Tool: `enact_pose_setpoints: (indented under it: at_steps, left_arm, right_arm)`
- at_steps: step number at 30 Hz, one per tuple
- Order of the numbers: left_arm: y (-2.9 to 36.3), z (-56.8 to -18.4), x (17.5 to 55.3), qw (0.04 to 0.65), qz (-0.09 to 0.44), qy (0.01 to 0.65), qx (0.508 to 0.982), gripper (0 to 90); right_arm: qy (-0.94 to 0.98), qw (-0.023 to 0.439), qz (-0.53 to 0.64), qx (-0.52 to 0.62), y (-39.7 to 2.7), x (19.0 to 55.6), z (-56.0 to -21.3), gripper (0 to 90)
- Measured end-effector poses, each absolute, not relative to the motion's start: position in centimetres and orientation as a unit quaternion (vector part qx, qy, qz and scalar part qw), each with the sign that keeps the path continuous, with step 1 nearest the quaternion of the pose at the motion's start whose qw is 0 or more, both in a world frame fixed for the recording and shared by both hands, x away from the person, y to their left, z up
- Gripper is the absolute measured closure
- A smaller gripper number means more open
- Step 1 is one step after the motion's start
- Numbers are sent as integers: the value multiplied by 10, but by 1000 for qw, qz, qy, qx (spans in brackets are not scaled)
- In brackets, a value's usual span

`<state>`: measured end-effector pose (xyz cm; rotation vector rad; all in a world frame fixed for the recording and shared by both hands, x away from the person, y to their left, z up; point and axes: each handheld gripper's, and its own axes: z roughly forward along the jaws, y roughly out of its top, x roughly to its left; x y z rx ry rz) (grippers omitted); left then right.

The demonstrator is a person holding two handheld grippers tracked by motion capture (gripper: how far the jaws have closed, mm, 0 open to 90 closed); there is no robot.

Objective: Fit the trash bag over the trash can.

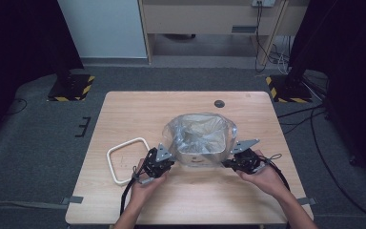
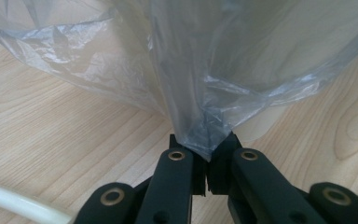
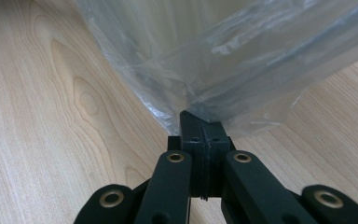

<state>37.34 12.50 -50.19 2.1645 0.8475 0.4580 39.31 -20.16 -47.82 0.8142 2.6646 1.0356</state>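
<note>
A clear plastic bag (image 1: 199,136) is draped over a box-shaped bin in the middle of the wooden table (image 1: 138,107). My left gripper (image 1: 164,160) is at the bag's near left corner, shut on a pinch of the film (image 2: 205,135). At the near right corner my right gripper (image 1: 229,161) is shut on the bag's edge (image 3: 200,114) too. Both are held low, just above the tabletop, with the bag stretched between them.
A white rounded square frame (image 1: 127,160) lies flat on the table left of my left gripper; its edge (image 2: 14,203) curves past that gripper's jaws. A dark round spot (image 1: 219,103) sits near the table's far edge. Cables lie on the floor to the right.
</note>
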Motion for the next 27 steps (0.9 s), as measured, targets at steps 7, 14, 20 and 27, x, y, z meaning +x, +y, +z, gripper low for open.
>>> enact_pose_setpoints:
  at_steps: [7,14,20,27]
  left_arm:
    - [132,-499,360,372,223,349,831,522]
    - [144,-490,345,406,223,347,816,352]
    - [149,-468,337,433,224,339,805,211]
    - [142,-438,343,451,234,334,794,129]
  right_arm:
    - [888,91,349,285,-210,384,-470,746]
    - [875,119,365,296,-226,370,-457,476]
    - [855,164,396,293,-236,366,-439,245]
    - [827,181,425,319,-238,380,-413,155]
